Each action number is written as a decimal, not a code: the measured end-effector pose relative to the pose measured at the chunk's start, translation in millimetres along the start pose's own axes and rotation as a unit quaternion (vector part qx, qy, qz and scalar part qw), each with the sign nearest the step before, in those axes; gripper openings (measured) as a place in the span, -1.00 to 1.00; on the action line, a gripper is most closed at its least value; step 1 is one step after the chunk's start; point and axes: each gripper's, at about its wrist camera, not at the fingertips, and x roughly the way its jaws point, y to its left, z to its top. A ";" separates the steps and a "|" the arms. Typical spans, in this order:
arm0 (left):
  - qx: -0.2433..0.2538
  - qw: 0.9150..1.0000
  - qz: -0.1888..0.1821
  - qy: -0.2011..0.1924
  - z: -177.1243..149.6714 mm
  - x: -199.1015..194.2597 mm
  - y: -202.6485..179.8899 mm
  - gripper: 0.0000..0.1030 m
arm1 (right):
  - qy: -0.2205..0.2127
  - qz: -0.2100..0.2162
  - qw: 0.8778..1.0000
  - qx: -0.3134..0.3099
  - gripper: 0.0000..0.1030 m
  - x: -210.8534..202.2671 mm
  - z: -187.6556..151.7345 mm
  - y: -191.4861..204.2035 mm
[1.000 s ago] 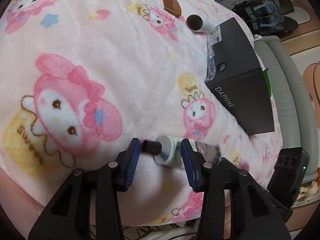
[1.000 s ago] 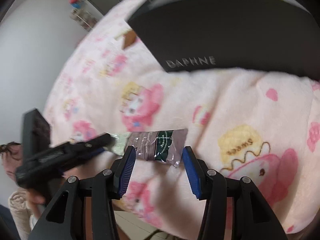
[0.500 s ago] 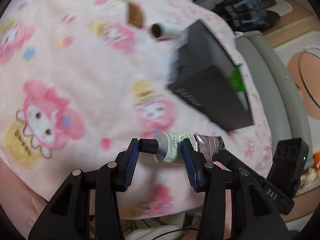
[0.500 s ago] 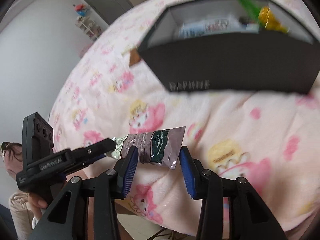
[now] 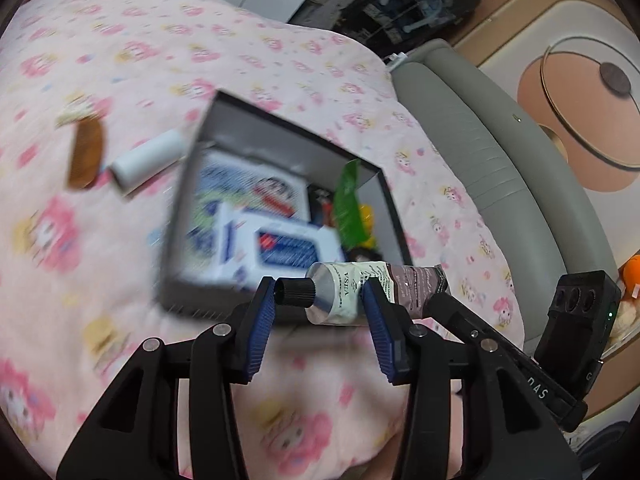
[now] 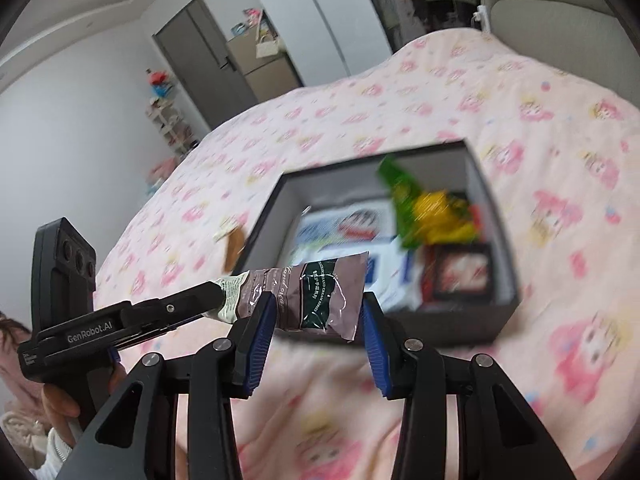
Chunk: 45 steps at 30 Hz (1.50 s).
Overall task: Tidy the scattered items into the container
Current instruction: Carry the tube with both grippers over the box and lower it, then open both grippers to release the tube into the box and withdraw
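A hand-cream tube (image 5: 344, 292) with a black cap hangs in the air above the pink blanket, just in front of the black box (image 5: 280, 120). My left gripper (image 5: 320, 312) is shut on its cap end; the cap touches the left pad. My right gripper (image 6: 318, 324) is shut on the tube's (image 6: 320, 300) crimped brown end. Each gripper shows in the other's view, the left gripper (image 6: 176, 312) at the left and the right gripper (image 5: 480, 332) at the right. The open box (image 6: 452, 326) holds white-and-blue packs, a green packet and a yellow item.
A brown comb (image 5: 86, 156) and a white roll (image 5: 146, 160) lie on the blanket left of the box. A grey padded bed edge (image 5: 500, 160) runs along the right. A person's hand (image 6: 60, 404) holds the left gripper's handle. A door and shelves stand far behind.
Both grippers have risen off the blanket with the tube between them and moved toward the box; the box's inside now shows. The right jaws have narrowed slightly on the tube.
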 end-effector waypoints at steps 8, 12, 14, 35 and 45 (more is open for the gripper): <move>-0.013 0.999 0.028 0.041 19.0 73.8 -1.2 -0.10 | 0.023 -0.023 0.999 0.033 -0.26 40.8 17.9 -55.0; -0.014 0.997 0.046 0.059 16.5 96.2 3.2 -0.10 | 0.049 -0.033 0.997 0.044 -0.25 61.8 13.8 -72.3; 0.002 0.996 0.064 0.067 15.7 104.4 -0.6 -0.11 | 0.065 -0.041 0.996 0.046 -0.24 69.9 11.4 -77.7; 0.086 0.990 0.105 0.047 -4.0 85.0 -31.3 -0.13 | 0.042 -0.105 0.994 0.001 -0.23 45.1 -0.5 -51.6; 0.134 0.986 0.096 0.003 -30.9 7.8 -56.3 -0.09 | -0.015 -0.090 0.996 -0.008 -0.23 -12.7 -7.6 -1.8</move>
